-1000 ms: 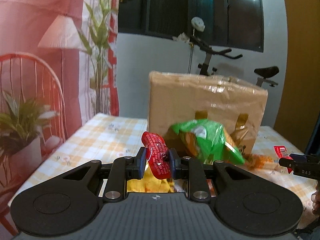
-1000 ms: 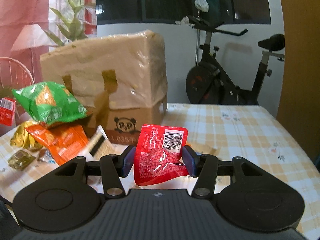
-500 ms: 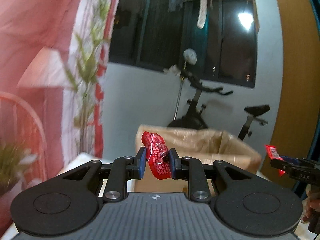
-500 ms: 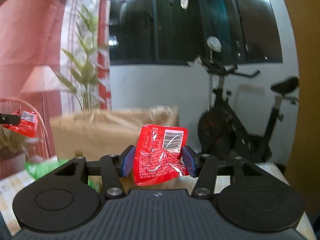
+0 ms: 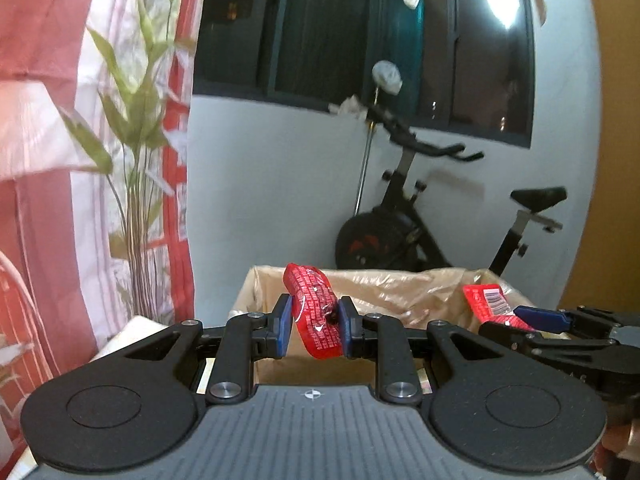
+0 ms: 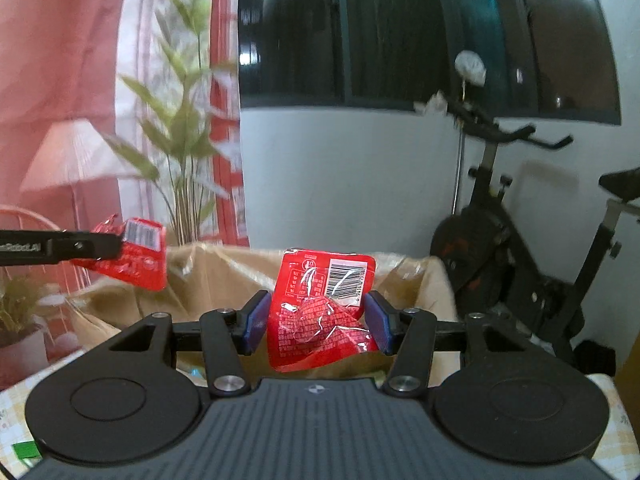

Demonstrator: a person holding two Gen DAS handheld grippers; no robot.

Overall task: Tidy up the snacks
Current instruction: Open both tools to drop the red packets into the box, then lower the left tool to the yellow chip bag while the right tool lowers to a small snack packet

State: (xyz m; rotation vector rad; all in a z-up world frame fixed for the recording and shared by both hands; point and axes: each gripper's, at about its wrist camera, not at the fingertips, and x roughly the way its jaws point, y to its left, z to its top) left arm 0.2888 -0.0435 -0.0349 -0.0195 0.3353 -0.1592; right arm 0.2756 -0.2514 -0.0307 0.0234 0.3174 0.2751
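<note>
One exercise bike point(image 5: 432, 220) behind cardboard box point(image 5: 400, 288)

Glossy red foil packet point(image 5: 314, 312); crinkled plastic-lined cardboard box point(image 5: 400, 284).

Red packet, left: point(image 5: 314, 312) glossy red foil with white print, pinched edge-on, tilted with top leaning left, centre of left wrist frame; seen flat with barcode at centre left of right wrist frame.
Red packet, right: point(image 6: 320, 312) crinkled red foil, barcode at upper right corner, upright, face toward camera, centre of frame.
Cardboard box: point(image 6: 224, 268) brown, open-topped, lined with crumpled plastic, behind and below both packets, lower middle.
</note>
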